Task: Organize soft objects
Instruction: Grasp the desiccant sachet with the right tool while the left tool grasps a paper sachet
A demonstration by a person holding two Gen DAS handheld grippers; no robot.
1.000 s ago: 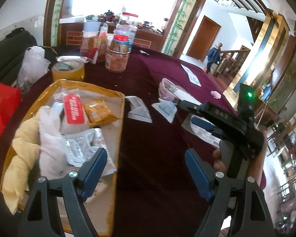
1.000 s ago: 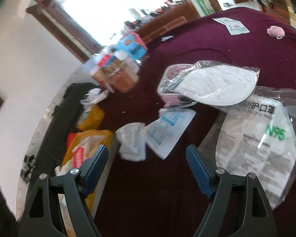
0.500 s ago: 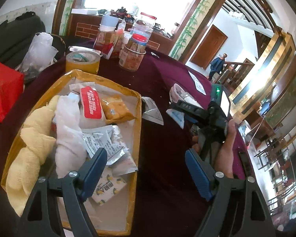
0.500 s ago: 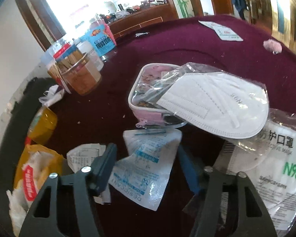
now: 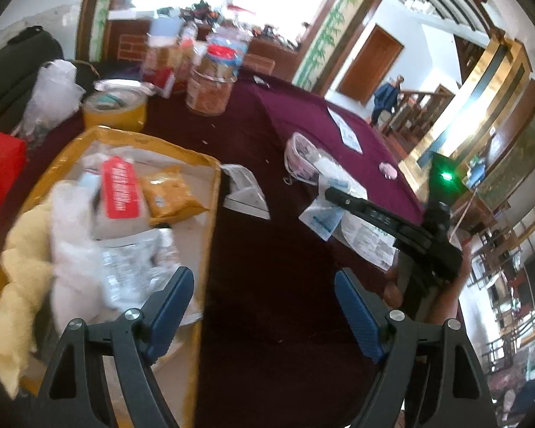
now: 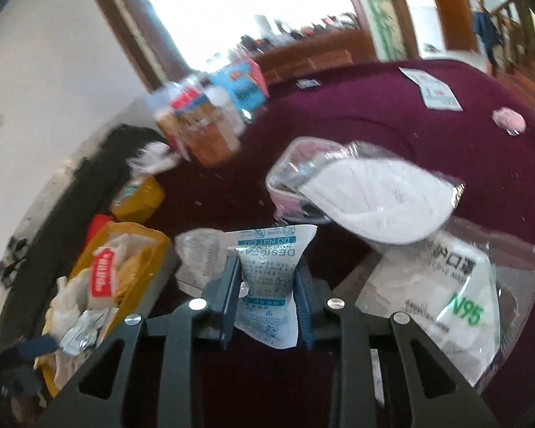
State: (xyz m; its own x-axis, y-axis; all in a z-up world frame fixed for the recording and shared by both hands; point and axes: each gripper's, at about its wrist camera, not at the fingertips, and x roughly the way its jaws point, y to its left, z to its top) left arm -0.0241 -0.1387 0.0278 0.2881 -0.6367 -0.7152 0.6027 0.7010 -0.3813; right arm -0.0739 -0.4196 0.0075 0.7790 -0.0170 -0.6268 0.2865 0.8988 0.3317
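My right gripper [image 6: 267, 296] is shut on a white and blue desiccant packet [image 6: 267, 281], lifted off the maroon tablecloth; it shows from the side in the left wrist view [image 5: 342, 199] with the packet [image 5: 321, 215] at its tip. My left gripper [image 5: 264, 317] is open and empty, over the cloth beside the yellow tray [image 5: 212, 192]. The tray holds a yellow towel [image 5: 21, 271], a red-labelled packet [image 5: 119, 187], an orange snack bag [image 5: 169, 192] and foil packets. The tray also shows in the right wrist view [image 6: 153, 249].
A white packet [image 5: 244, 192] lies beside the tray. A bagged white mask [image 6: 378, 203] leans on a pink pouch [image 6: 296, 178]; an N95 mask pack [image 6: 435, 292] lies at right. Jars [image 5: 210, 85] and a yellow tape roll [image 5: 116, 108] stand behind.
My right gripper closed on the desiccant packet and lifted it. My left gripper drifted a little, staying open near the tray's right edge.
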